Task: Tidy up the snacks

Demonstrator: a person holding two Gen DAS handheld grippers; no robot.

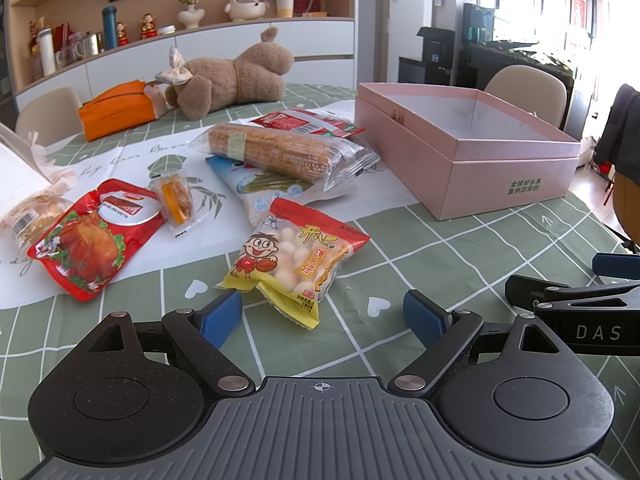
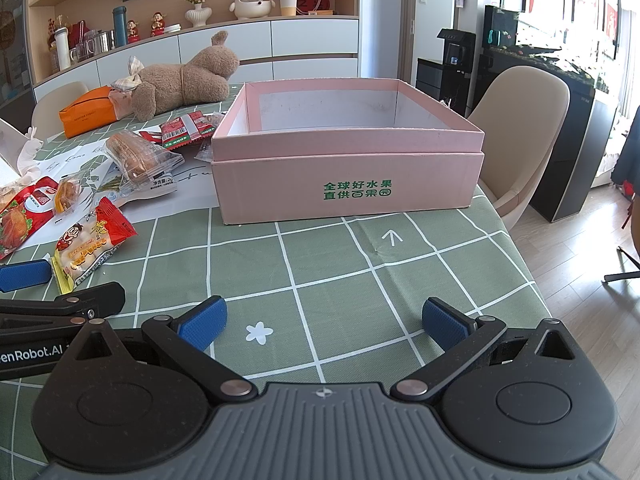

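On pink box (image 2: pixel 348 184): perhaps "全球好水果"

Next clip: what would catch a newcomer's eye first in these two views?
The open pink box fills the middle of the right wrist view, nothing visible inside it. To its left a heap of bright snack packets spreads over the checked tablecloth, the red-and-yellow bag of white balls lying nearest the open left gripper. Behind the heap a brown plush toy lies on its side.
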